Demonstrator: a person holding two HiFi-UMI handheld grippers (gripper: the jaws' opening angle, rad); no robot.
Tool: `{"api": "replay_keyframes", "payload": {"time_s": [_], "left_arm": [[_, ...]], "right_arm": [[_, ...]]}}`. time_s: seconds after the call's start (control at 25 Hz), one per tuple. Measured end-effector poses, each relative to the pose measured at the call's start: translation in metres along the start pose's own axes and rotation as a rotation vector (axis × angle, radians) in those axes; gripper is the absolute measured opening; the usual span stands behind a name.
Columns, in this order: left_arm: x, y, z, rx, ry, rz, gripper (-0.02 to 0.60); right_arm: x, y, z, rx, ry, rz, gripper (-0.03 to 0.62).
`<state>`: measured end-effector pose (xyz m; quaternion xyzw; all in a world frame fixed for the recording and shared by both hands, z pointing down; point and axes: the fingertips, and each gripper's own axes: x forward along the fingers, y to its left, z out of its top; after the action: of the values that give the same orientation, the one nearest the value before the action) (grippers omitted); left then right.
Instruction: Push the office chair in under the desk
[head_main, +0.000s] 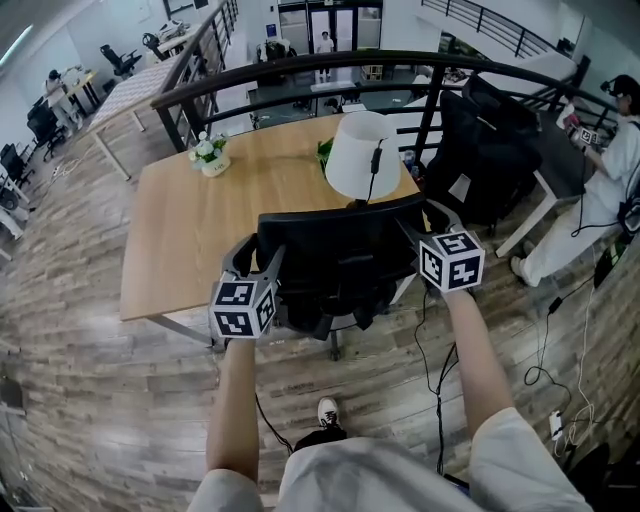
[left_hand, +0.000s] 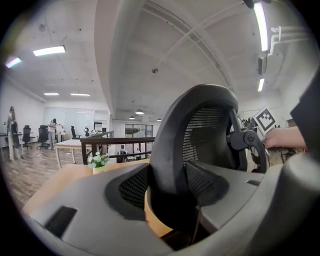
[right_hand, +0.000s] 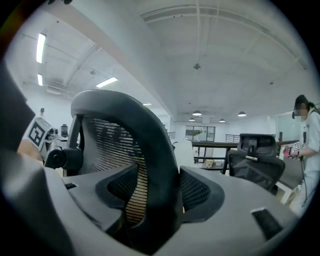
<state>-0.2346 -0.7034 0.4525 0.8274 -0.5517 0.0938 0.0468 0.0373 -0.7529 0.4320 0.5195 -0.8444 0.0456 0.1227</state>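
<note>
Black office chair (head_main: 340, 262), mesh back, upright. Left rim of back between the wide-spread jaws of left claw (head_main: 262, 264), right rim likewise in right claw (head_main: 418, 232). Light wooden desk (head_main: 200, 230) just beyond both claws, near edge against chair back.
</note>
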Motion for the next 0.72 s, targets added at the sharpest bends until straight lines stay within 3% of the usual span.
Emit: {"api": "replay_keyframes", "payload": {"time_s": [0.16, 0.32, 0.52, 0.72], "left_arm": [[0.005, -0.011, 0.002, -0.006, 0.0, 0.011, 0.275], [-0.004, -0.022, 0.0, -0.009, -0.015, 0.009, 0.278], [-0.024, -0.025, 0.008, -0.003, -0.052, 0.027, 0.278], [-0.059, -0.037, 0.018, 0.006, -0.074, 0.05, 0.278]], "right_arm": [[0.0, -0.013, -0.001, 0.015, 0.023, -0.047, 0.287], [-0.01, -0.02, -0.004, 0.044, 0.041, -0.002, 0.288], [-0.042, -0.029, -0.01, 0.003, 0.051, -0.02, 0.285], [-0.089, -0.028, -0.022, 0.045, 0.041, -0.016, 0.284]]}}
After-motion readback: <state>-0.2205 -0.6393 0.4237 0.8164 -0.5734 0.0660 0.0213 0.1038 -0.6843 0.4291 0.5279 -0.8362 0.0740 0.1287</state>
